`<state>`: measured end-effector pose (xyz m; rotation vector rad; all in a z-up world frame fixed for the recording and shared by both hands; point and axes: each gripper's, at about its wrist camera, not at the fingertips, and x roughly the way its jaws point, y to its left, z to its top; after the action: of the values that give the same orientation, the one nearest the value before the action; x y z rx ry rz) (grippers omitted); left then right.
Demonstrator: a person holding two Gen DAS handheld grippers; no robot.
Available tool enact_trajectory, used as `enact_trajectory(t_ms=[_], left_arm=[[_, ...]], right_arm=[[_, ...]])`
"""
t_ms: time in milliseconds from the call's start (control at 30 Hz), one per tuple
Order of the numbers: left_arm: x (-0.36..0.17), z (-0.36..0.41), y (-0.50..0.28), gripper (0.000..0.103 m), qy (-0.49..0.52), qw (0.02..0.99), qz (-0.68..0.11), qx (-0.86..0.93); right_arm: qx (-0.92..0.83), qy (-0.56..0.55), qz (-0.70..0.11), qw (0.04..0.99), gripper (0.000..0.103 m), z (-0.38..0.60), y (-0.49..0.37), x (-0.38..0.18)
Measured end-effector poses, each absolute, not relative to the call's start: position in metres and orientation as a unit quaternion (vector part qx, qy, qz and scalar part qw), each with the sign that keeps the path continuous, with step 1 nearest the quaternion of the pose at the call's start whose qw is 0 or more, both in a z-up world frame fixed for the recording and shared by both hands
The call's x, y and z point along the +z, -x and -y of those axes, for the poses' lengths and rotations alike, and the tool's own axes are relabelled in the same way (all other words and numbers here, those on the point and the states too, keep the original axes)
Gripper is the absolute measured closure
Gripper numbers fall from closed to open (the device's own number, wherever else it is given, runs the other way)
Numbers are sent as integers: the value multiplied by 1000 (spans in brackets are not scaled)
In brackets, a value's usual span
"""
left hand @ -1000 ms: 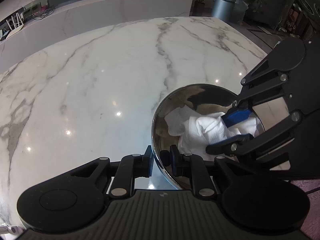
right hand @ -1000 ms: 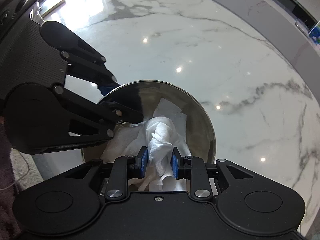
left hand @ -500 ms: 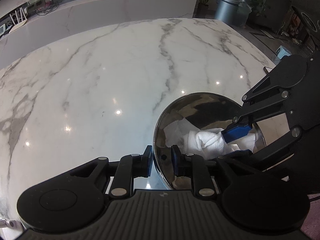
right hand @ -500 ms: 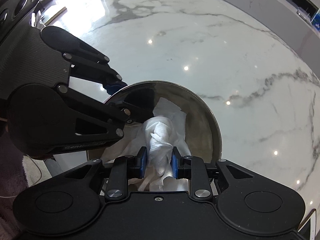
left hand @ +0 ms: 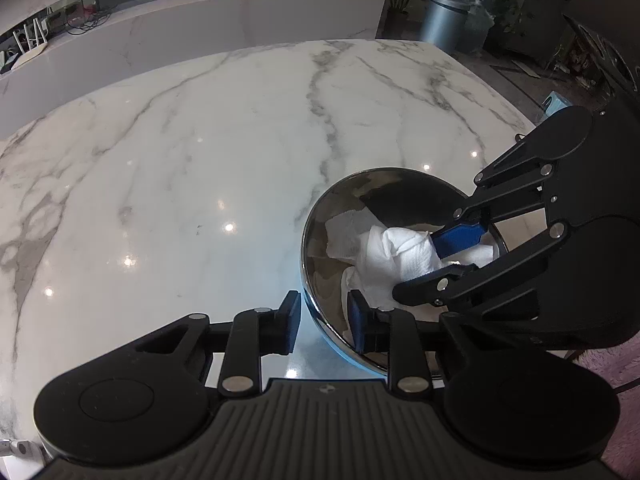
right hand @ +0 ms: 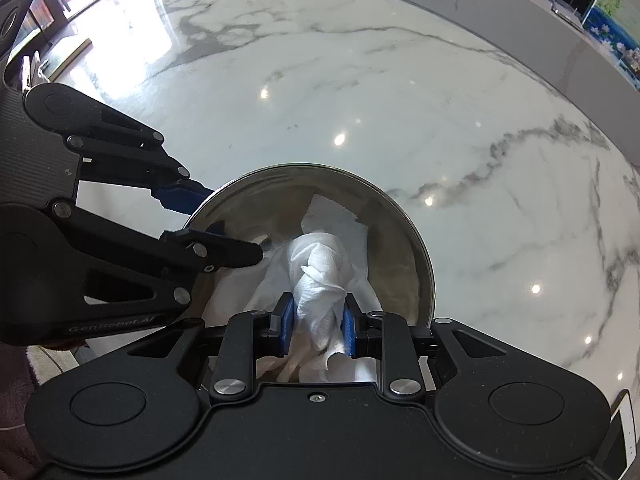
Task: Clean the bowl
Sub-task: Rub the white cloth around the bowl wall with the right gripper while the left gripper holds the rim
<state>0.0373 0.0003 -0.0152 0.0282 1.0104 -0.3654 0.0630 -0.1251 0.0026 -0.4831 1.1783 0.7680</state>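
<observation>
From the left wrist camera, the shiny metal bowl (left hand: 400, 256) sits on the marble table (left hand: 200, 152) at about 3 o'clock in the picture. The left gripper (left hand: 323, 320) pinches the bowl's rim, one pad outside and one inside, so its jaws are clamped on the bowl. The right gripper (left hand: 448, 254) reaches in from 3 o'clock, squeezing a white paper towel (left hand: 396, 256). A second ago the towel lay lower and nearer the front wall; now it is bunched higher and closer to the middle. I think the wiping is going on and the bowl is partly wiped. The table is bare from 9 to 12 o'clock. Its far edge is at 12 o'clock and its right edge is near 2 o'clock.

From the right wrist camera, the right gripper (right hand: 318, 326) clenches the paper towel (right hand: 320, 272) at 6 o'clock, down in the bowl (right hand: 404, 240). The left gripper (right hand: 208, 220) holds the rim at 9 o'clock. There is wide open marble table (right hand: 400, 100) from 12 to 3 o'clock for moving
</observation>
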Motion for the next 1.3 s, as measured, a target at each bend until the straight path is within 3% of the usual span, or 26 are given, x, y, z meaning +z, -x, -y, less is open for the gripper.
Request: enact_trajectory(t_ms=[167,1300], left_arm=[[-17,-1,-39,92,-14,862,-479,-167],[-22,1,-42,92,-22,861,-479,-169]], right_arm=[[362,224,-544,723,80,123,-57,5],[368,276,-518,721,80,113,-59,0]])
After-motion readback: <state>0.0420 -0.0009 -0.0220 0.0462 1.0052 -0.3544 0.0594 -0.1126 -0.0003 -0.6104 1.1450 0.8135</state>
